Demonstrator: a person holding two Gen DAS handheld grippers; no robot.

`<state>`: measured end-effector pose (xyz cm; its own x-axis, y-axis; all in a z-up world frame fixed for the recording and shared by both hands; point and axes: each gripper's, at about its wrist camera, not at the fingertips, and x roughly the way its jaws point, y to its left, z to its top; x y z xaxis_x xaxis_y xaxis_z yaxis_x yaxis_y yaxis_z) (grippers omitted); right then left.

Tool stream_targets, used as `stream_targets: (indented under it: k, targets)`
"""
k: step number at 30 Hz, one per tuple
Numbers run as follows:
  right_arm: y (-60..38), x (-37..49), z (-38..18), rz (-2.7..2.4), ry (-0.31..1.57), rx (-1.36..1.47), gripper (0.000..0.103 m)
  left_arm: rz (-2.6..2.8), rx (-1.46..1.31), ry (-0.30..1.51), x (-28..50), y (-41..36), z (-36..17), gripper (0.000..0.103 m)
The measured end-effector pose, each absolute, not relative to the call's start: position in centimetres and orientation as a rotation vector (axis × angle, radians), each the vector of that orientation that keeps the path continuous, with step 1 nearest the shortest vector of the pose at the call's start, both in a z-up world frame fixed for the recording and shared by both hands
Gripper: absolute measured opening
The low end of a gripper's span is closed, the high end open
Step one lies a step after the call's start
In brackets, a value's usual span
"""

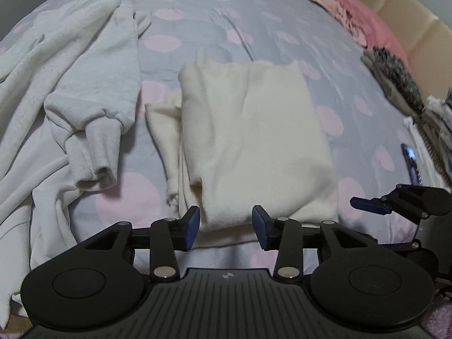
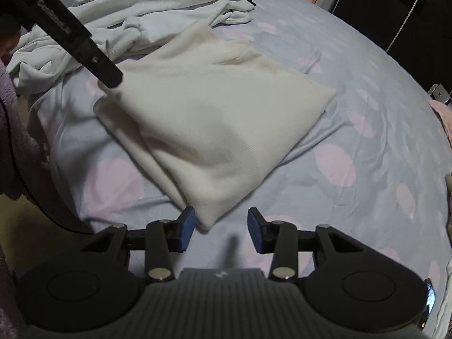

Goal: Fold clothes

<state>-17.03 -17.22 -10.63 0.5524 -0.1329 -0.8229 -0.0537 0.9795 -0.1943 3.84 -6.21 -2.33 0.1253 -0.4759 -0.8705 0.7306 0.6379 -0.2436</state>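
Both grippers' fingers [image 1: 192, 227] gape empty; folded cream garment's [image 1: 254, 141] near edge hidden

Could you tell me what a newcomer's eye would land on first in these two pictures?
First the cream folded garment, lying mid-bed on the lilac bedspread with pink dots. Next the rumpled white sweatshirt sprawled to its left, one cuff pointing toward the camera. Then the blue-padded left tool and right tool, each standing open at the garment's near edge, gripping nothing.
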Motion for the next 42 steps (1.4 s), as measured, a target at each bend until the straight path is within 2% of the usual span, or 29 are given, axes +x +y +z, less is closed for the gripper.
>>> stream_targets:
  k: [6, 8, 10, 12, 13, 15, 19, 27, 29, 31, 32, 33, 35, 37, 39, 42]
  targets:
    - [-14.9, -16.0, -11.8, -0.017, 0.943, -0.319, 0.043, -0.867, 0.272, 1.182, 4.3, -6.5, -3.6, 0.038]
    - [-13.9, -15.5, -12.7, -0.021, 0.944, -0.390, 0.042, -0.859, 0.273, 1.195, 4.5, -6.5, -4.0, 0.030]
    - [-13.3, -15.8, -13.0, -0.026, 0.935, -0.454, 0.032, -0.846, 0.288, 1.189, 4.6, -6.6, -4.1, 0.009]
    - [-13.1, -16.2, -12.9, -0.034, 0.925, -0.494, 0.018, -0.843, 0.268, 1.173, 4.7, -6.3, -3.7, 0.005]
    - [-13.2, -16.4, -12.4, -0.038, 0.920, -0.488, 0.016, -0.848, 0.243, 1.162, 4.8, -5.9, -3.1, 0.004]
    - [-13.6, -16.9, -11.4, -0.048, 0.909, -0.481, 0.006, -0.861, 0.196, 1.129, 4.8, -5.2, -1.7, 0.003]
    - [-14.6, -18.3, -9.6, -0.069, 0.892, -0.477, 0.006, -0.894, 0.137, 1.142, 4.5, -3.8, 0.0, 0.003]
    - [-14.7, -17.4, -11.5, -0.032, 0.984, -0.420, 0.006, -0.823, 0.295, 1.234, 4.4, -5.6, -4.0, 0.003]
    - [-14.9, -17.3, -11.9, -0.025, 1.000, -0.401, 0.007, -0.818, 0.324, 1.245, 4.3, -6.1, -4.5, 0.004]
    - [-15.1, -17.3, -11.7, -0.019, 1.004, -0.387, 0.010, -0.811, 0.336, 1.241, 4.2, -6.2, -4.5, 0.012]
    - [-15.3, -17.4, -11.4, -0.018, 1.001, -0.379, 0.017, -0.806, 0.333, 1.229, 4.1, -6.1, -4.2, 0.015]
    - [-15.5, -17.5, -10.9, -0.023, 0.988, -0.367, 0.031, -0.805, 0.321, 1.219, 4.1, -5.8, -3.7, 0.021]
    - [-16.2, -17.8, -9.7, -0.038, 0.947, -0.326, 0.039, -0.813, 0.277, 1.202, 4.2, -5.1, -2.6, 0.030]
    - [-17.2, -18.0, -8.4, -0.051, 0.895, -0.259, 0.041, -0.826, 0.227, 1.177, 4.5, -4.5, -1.4, 0.045]
    - [-18.3, -18.2, -7.2, -0.072, 0.841, -0.185, 0.055, -0.838, 0.176, 1.145, 5.3, -4.4, -0.4, 0.052]
    - [-20.1, -17.4, -6.4, -0.121, 0.809, -0.063, 0.057, -0.823, 0.128, 1.121, 6.8, -5.4, 0.0, 0.058]
